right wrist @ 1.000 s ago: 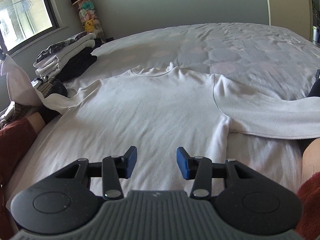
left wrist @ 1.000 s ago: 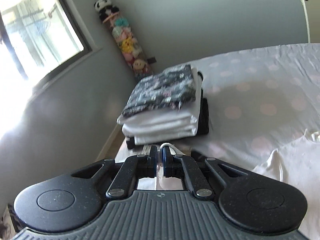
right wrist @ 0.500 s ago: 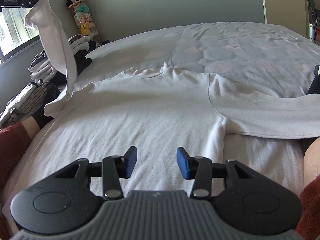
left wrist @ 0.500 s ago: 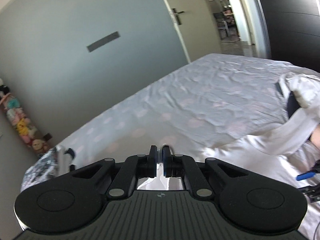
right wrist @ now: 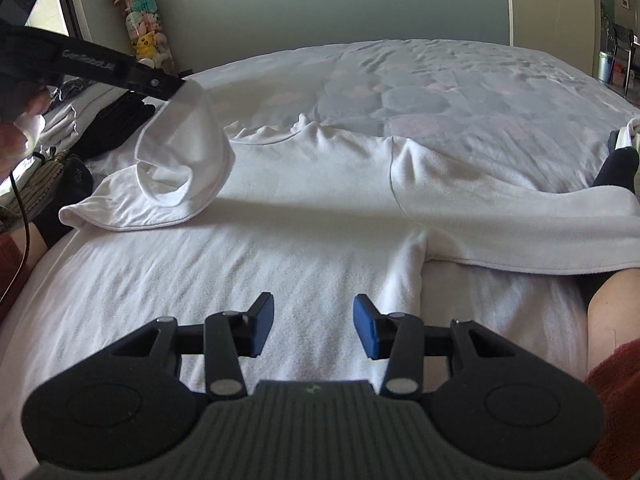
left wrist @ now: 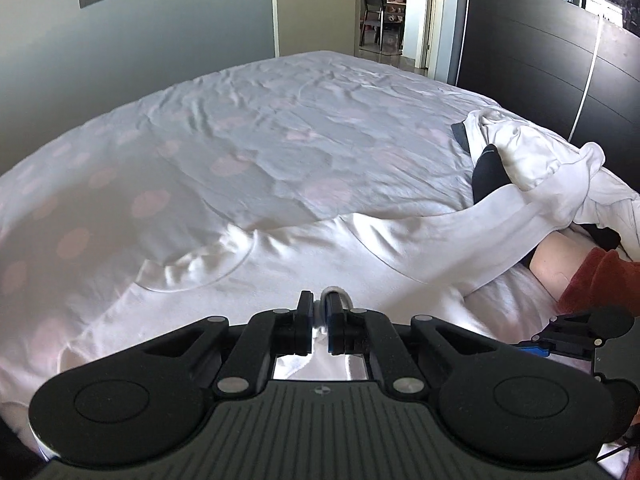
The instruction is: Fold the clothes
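A white long-sleeved shirt [right wrist: 304, 208] lies face down and spread flat on the bed. My left gripper [left wrist: 319, 312] is shut on the cuff of its left sleeve [right wrist: 180, 148], which hangs in a loop above the shirt's left shoulder. In the right wrist view the left gripper [right wrist: 176, 88] reaches in from the upper left. The right sleeve [right wrist: 520, 224] stretches out to the right. My right gripper [right wrist: 314, 326] hovers open over the shirt's lower body, with nothing between its blue pads [right wrist: 366, 332].
A stack of folded clothes [right wrist: 92, 120] sits at the bed's left edge by the window. A heap of white and dark garments [left wrist: 532, 168] lies at the right edge. A person's knee [right wrist: 612, 316] and red sleeve [left wrist: 596, 284] are at the right. Plush toys [right wrist: 140, 28] stand in the corner.
My left gripper has lifted the sleeve cuff from the bed's left edge and swung it rightward over the shirt. The right gripper has stayed open and nearly still.
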